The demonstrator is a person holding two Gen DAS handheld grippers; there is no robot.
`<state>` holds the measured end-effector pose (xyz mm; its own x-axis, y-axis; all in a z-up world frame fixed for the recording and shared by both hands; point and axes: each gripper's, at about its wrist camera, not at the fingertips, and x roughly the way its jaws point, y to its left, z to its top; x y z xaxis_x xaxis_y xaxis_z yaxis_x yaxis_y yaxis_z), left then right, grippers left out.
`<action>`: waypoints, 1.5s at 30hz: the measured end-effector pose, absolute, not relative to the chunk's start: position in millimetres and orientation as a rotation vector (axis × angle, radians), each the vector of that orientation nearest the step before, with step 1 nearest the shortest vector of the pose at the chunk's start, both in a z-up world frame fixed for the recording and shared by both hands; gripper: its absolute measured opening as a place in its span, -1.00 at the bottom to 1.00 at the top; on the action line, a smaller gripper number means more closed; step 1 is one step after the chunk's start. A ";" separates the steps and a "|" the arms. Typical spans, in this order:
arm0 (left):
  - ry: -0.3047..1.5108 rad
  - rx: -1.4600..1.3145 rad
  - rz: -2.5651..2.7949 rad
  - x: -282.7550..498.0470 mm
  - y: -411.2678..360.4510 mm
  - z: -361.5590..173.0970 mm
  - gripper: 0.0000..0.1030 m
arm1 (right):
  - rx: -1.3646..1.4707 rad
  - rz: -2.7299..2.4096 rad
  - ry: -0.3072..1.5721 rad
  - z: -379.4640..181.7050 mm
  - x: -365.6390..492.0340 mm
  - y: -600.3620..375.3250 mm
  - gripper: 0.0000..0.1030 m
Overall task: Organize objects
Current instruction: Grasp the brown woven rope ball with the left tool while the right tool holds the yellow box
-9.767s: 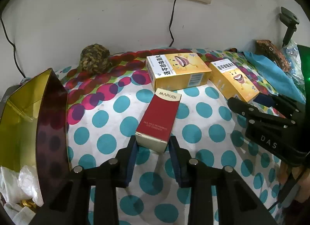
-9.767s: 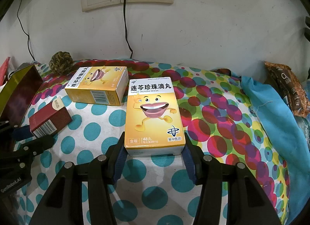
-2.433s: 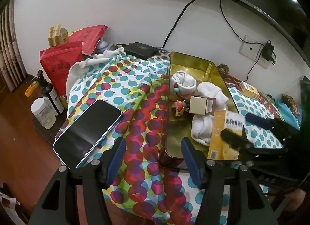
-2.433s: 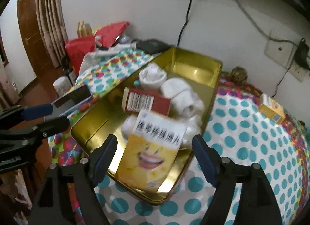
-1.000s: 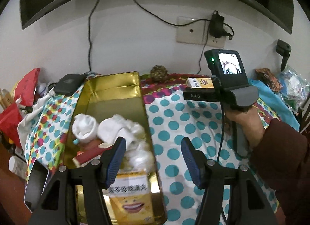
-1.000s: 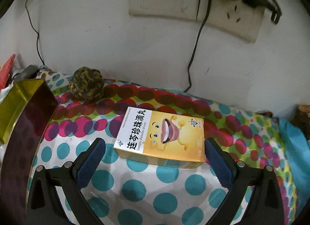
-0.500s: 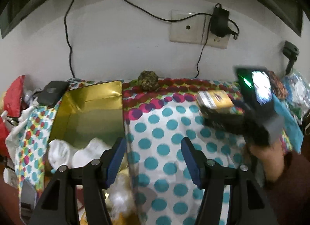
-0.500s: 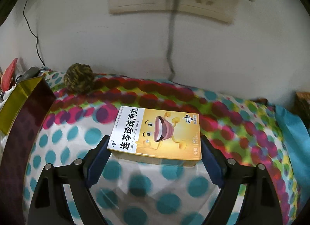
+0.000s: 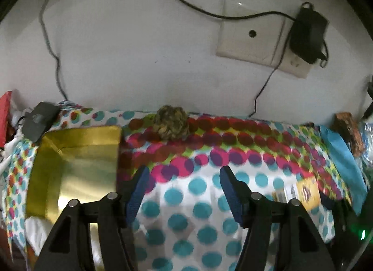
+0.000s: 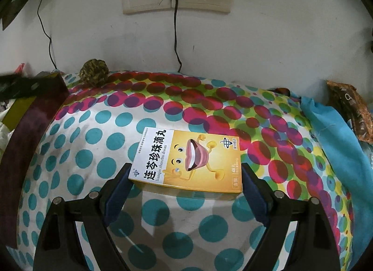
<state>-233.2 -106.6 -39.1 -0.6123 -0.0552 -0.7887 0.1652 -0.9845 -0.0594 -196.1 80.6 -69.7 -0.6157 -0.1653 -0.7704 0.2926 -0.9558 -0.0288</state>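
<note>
1. The flat yellow cardboard medicine box with a cartoon mouth (image 10: 188,161) lies on the spotted tablecloth (image 10: 93,145), lengthwise between the fingers of my right gripper (image 10: 186,177). A second ago it lay ahead of the fingertips; now its near end sits between the blue pads.
2. My right jaws closed in from their widest about half a second back. The pads stand just beside the box's short ends, and I cannot tell whether they press on it.
3. My left gripper (image 9: 181,182) is open with nothing between its fingers, only dotted cloth below. Its jaws have just been opening a little further.
4. A second ago the left view looked down into the gold metal tin (image 9: 77,166) with its white bundles and boxes; now the tin has slid to the left edge and only its far end shows.
5. The brown woven ball (image 9: 171,125) sits at the wall beyond my left fingertips, larger in view than before.
6. The same medicine box shows blurred at the right of the left view (image 9: 300,193).
7. Wall sockets with a black plug (image 9: 307,35) hang above.
</note>
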 end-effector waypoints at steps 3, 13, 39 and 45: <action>0.174 1.312 -2.683 -255.4 -110.1 -46.2 0.26 | 1.238 -2.607 0.249 -73.4 -199.5 77.2 0.69; 0.309 1.442 -2.573 -307.7 -128.7 -66.9 0.26 | 1.266 -2.596 0.253 -76.9 -199.2 81.0 0.69; 0.134 1.374 -2.527 -313.6 -140.0 -77.7 -0.04 | 1.271 -2.587 0.233 -83.8 -198.7 84.8 0.69; 0.118 1.368 -2.517 -307.8 -139.6 -77.2 -0.05 | 1.271 -2.587 0.233 -84.4 -198.6 84.0 0.69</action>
<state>-307.8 -139.6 -77.2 -0.5155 -0.1994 -0.8334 0.2763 -0.9593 0.0586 -198.6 84.0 -84.4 -0.5888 -0.1515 -0.7940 0.2909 -0.9562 -0.0333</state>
